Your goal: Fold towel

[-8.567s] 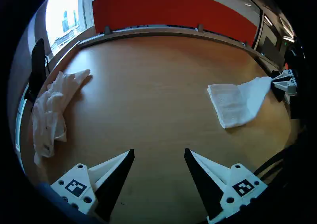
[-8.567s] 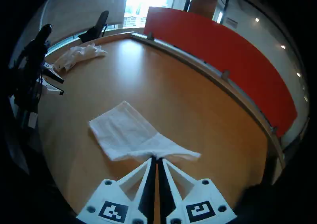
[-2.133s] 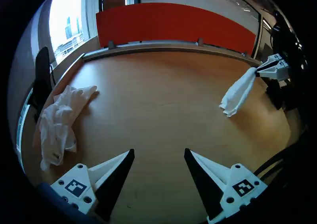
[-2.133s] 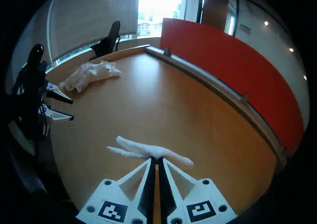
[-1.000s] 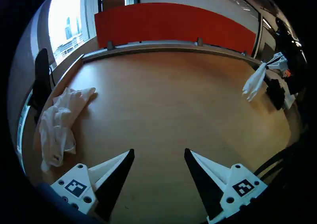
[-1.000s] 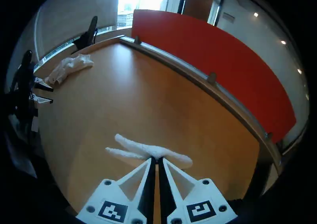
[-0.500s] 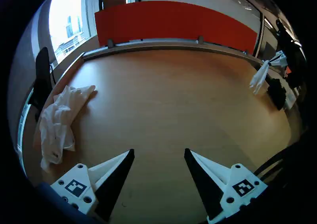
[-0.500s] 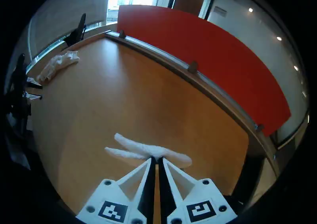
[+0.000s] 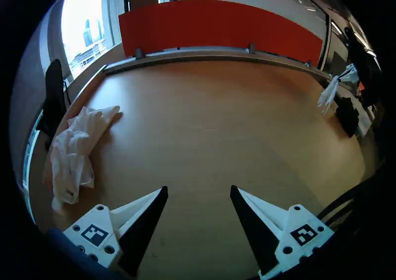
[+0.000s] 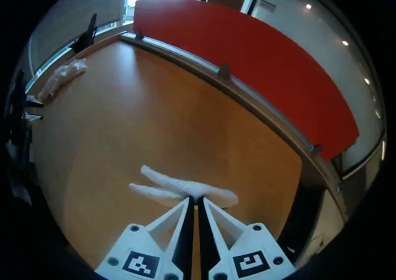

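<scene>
Lifted off the counter (image 9: 208, 126) and carried toward its edge, the white towel (image 10: 184, 187) is hanging bunched from the right gripper (image 10: 197, 200), fingers clamping it, seemingly for setting aside, while the left gripper (image 9: 198, 193) is idling, fingers spread, near crumpled cloths (image 9: 74, 146).

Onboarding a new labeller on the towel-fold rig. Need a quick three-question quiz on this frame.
1. True or false: the left tool is shut on the towel.
2. Where is the towel? A) flat on the table; B) pinched in the right tool, hanging bunched; C) draped over the red partition.
3. Short answer: what other white thing lies on the table, and on which side of the left gripper view?

Key
1. False: its jaws stand wide apart and empty.
2. B.
3. A crumpled cloth pile, on the left side.
</scene>
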Demonstrator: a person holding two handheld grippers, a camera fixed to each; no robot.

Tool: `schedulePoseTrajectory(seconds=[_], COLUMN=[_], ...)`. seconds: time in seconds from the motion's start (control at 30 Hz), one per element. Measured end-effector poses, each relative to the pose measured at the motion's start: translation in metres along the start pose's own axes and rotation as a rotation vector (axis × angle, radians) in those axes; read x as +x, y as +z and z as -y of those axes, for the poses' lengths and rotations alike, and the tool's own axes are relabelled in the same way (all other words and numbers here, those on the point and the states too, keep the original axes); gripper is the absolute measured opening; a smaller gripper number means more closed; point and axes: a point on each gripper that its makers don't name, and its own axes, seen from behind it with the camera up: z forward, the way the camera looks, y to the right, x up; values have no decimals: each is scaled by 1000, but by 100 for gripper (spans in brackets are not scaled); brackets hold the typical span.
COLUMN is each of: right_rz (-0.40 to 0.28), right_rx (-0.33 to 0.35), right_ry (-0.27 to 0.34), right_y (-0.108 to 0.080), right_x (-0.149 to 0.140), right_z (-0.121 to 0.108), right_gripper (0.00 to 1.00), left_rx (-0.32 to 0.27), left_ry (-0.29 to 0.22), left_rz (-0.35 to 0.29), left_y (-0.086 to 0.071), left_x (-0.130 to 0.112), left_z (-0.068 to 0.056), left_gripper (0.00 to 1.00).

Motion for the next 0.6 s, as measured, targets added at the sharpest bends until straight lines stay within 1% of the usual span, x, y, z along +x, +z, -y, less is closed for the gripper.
schedulePoseTrajectory(seconds=[0.37, 0.6], right_rz=[24, 38], right_rx=[-38, -56], right_ry=[30, 40], right_y=[0, 1], right_x=[-12, -17], right_z=[-29, -42], right_gripper=[5, 5], left_rx=[-1, 1], left_ry=[9, 11], left_rz=[5, 8], left_y=[2, 3], left_x=[2, 2], left_z=[-6, -8], left_gripper=[94, 94])
